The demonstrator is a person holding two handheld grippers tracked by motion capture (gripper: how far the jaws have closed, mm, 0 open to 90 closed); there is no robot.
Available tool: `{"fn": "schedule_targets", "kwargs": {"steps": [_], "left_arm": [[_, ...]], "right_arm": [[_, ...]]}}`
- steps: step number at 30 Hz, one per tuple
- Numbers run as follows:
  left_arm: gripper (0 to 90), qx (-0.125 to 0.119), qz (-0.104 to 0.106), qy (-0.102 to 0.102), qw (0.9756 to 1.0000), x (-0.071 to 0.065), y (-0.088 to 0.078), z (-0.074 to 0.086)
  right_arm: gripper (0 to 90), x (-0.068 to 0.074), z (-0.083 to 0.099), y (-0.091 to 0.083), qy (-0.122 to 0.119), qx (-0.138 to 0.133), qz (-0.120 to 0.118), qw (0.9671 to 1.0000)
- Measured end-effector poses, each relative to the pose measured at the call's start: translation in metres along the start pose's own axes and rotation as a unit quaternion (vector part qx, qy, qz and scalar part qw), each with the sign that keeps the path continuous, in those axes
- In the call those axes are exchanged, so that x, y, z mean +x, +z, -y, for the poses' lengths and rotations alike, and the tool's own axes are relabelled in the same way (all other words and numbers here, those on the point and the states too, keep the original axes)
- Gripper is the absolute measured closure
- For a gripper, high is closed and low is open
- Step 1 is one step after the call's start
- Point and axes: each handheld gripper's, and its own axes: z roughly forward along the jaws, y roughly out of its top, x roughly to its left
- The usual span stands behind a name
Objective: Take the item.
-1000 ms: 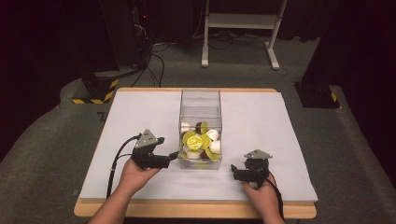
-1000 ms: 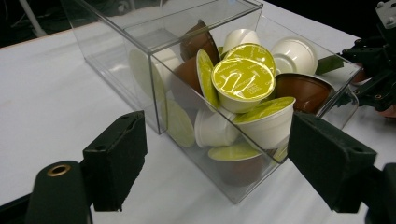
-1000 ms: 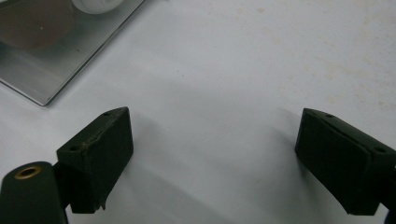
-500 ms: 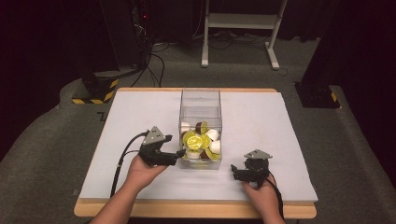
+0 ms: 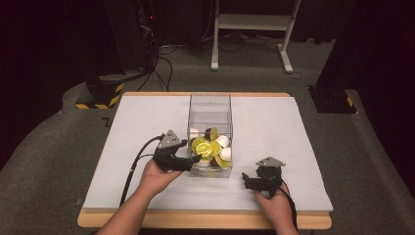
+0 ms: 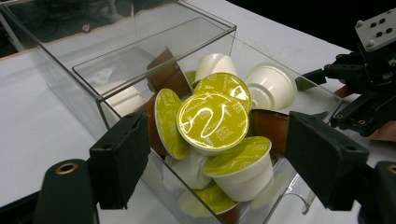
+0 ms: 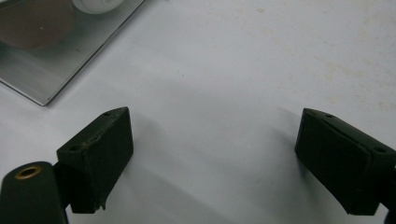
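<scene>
A clear box of coffee pods is sitting mid-table with 1 gripper at each near corner.

At the left, a hand (image 5: 155, 177) is holding the left gripper (image 5: 195, 159) against the near left corner of the clear box (image 5: 209, 100); its jaws are standing wide apart and gripping nothing, and in the left gripper view they are framing the box's corner from outside the wall. The box is standing on the white table (image 5: 274, 122) and is open on top, and the coffee pods (image 6: 213, 122) are lying heaped in its near end, some white, some brown, several showing shiny yellow-green lids. Its far end is looking bare. To the right, well apart from the box, the right gripper (image 5: 247, 180) is resting low over bare table, jaws spread wide and empty; a corner of the box is showing at the top left of the right gripper view.
</scene>
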Motion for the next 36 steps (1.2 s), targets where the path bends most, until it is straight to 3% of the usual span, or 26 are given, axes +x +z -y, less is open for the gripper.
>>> {"fn": "schedule_targets", "kwargs": {"steps": [8, 12, 14, 16, 21, 25, 31, 36], "left_arm": [[31.3, 0.011, 0.008, 0.002, 0.9999, -0.004, 0.010, -0.002], [40.9, 0.005, 0.001, 0.008, 1.0000, -0.006, 0.015, -0.002], [43.6, -0.001, -0.004, -0.003, 1.0000, -0.006, 0.018, -0.002], [44.9, 0.000, -0.008, 0.001, 1.0000, -0.004, 0.022, -0.002], [42.0, 0.006, -0.018, 0.010, 0.9998, 0.000, 0.026, -0.001], [37.7, 0.008, -0.021, 0.004, 0.9997, -0.001, 0.030, -0.001], [32.0, 0.018, -0.032, 0.032, 0.9988, -0.007, 0.038, 0.000], [33.8, 0.025, -0.040, 0.047, 0.9978, -0.010, 0.043, 0.003]], "right_arm": [[11.2, 0.000, 0.000, 0.000, 0.000, 0.000, 0.000, 1.0000], [11.2, 0.000, 0.000, 0.000, 0.000, 0.000, 0.000, 1.0000], [11.2, 0.000, 0.000, 0.000, 0.000, 0.000, 0.000, 1.0000], [11.2, 0.000, 0.000, 0.000, 0.000, 0.000, 0.000, 1.0000], [11.2, 0.000, 0.000, 0.000, 0.000, 0.000, 0.000, 1.0000], [11.2, 0.000, 0.000, 0.000, 0.000, 0.000, 0.000, 1.0000], [11.2, 0.000, 0.000, 0.000, 0.000, 0.000, 0.000, 1.0000], [11.2, 0.000, 0.000, 0.000, 0.000, 0.000, 0.000, 1.0000]]}}
